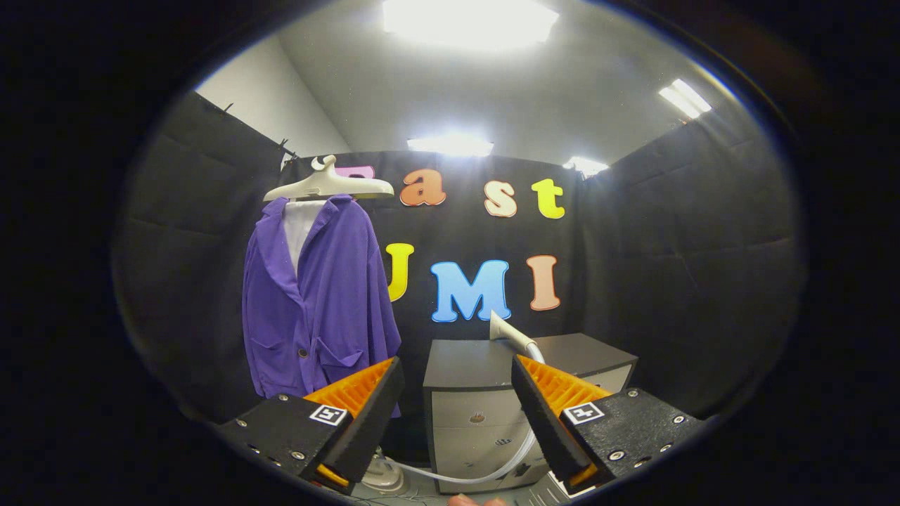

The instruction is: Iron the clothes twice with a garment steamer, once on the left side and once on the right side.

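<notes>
Gripper (457,383) fingers stand wide apart, nothing between them, pointed into the booth. Just ahead of them, in the gap, sits a low cabinet (485,393) with a dark top and pale drawer fronts; its lower part is cut off by the fingers. Steamer head (508,330) rests on the cabinet top, just beyond the right finger, tilted up, nozzle face turned away so its shape is hard to make out. Clear hose (492,469) runs from it behind the right finger, then sags down across the drawers toward a pale base unit (383,474) on the floor, mostly hidden behind the left finger. Purple jacket (316,295) hangs on a white hanger (329,184) beyond the left finger, well left of the cabinet, open front showing a white lining or inner garment; its hem is hidden by the left finger. Hanger support is not discernible. A fingertip (467,500) shows below, largely cut off.
</notes>
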